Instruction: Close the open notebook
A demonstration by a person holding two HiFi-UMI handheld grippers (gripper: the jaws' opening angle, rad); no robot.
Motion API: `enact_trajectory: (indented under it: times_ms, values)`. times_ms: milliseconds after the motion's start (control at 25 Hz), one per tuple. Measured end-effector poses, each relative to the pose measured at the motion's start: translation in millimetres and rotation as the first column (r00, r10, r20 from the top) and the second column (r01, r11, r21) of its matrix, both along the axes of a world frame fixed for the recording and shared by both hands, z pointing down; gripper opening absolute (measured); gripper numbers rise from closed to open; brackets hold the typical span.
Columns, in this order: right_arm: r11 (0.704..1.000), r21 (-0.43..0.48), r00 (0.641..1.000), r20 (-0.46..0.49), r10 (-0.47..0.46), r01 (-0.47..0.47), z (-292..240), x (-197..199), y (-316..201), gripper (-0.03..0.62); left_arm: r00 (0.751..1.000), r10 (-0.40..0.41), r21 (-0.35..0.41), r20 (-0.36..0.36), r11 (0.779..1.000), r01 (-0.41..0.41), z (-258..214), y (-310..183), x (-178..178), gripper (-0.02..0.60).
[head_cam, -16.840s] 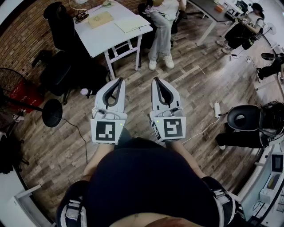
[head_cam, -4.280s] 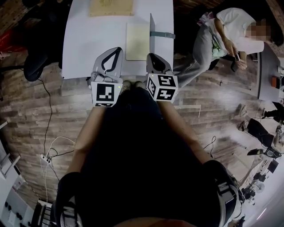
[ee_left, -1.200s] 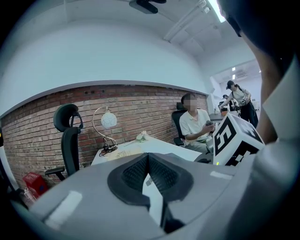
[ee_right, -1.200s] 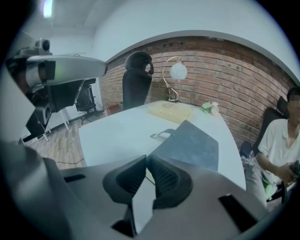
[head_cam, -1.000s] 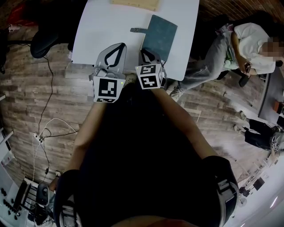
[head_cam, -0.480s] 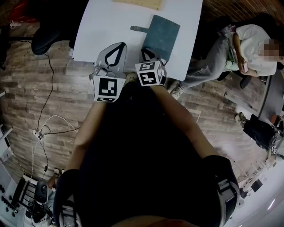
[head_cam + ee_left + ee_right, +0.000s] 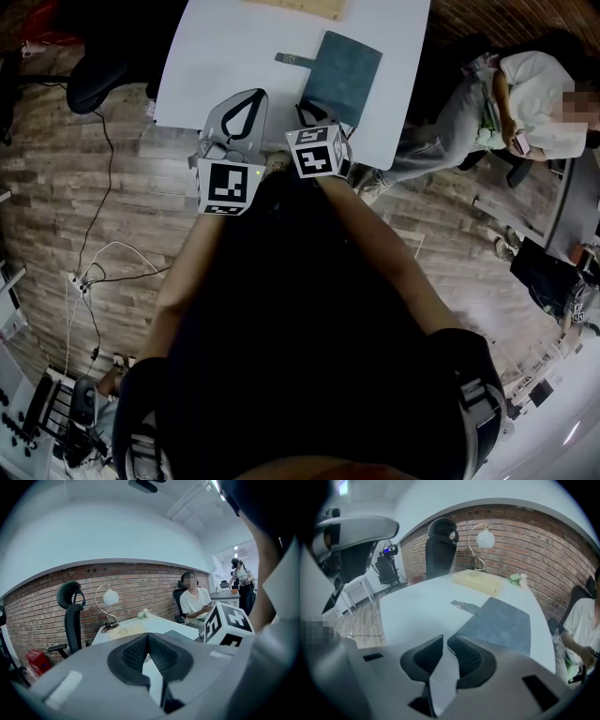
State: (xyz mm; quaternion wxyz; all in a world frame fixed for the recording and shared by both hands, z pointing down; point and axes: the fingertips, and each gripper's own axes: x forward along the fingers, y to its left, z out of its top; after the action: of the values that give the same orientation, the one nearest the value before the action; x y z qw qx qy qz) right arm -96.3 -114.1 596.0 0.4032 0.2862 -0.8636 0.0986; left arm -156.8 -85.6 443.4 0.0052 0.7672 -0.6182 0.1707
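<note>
Nearest: left gripper (image 7: pixel 148 637) held off the near table edge, claw clenched tip to tip, nothing in it. Right gripper (image 7: pixel 444 640) at the notebook's near left corner, claw pinched to a thin slit, nothing caught between the pads that I can see. Notebook (image 7: pixel 343 67) lies flat on the white table (image 7: pixel 216 56), right of centre, dark teal cover up and closed; judged from this, the closing step looks done. Its strap (image 7: pixel 292 61) trails loose off the left edge onto the table. Handling estimate: thin, light, cover likely a pliant leather-like sheet, matte rather than slippery, not fragile. Best hold is the free long edge or a near corner, lifting cover only; the loose strap could drag or snag. Far side: tan pad (image 7: pixel 478 581), globe lamp (image 7: pixel 485 538), black office chair (image 7: pixel 440 545) against the brick wall. Writing: none legible; marker cube (image 7: pixel 319 150) shows black-and-white squares only, pad print too faint to read.
</note>
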Motion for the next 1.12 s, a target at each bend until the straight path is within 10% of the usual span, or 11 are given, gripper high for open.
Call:
enact_trajectory:
  times_ms: [280,600,1120]
  values:
    - [0.999,0.014,0.996,0.075,0.04,-0.041,-22,-4,2,0.109,1.0,0.014,0.011,-0.003,1.0,-0.014,-3,-2,2,0.006]
    - [0.961,0.187,0.954,0.257,0.154,-0.205,-114,30,-28,0.014,0.998,0.066,0.074,-0.013,0.995,-0.065,-31,-19,24,0.006]
    - [0.768,0.407,0.823,0.502,0.265,-0.495,-302,170,-75,0.012,0.987,0.155,0.242,-0.037,0.96,-0.142,-162,-77,109,0.006]
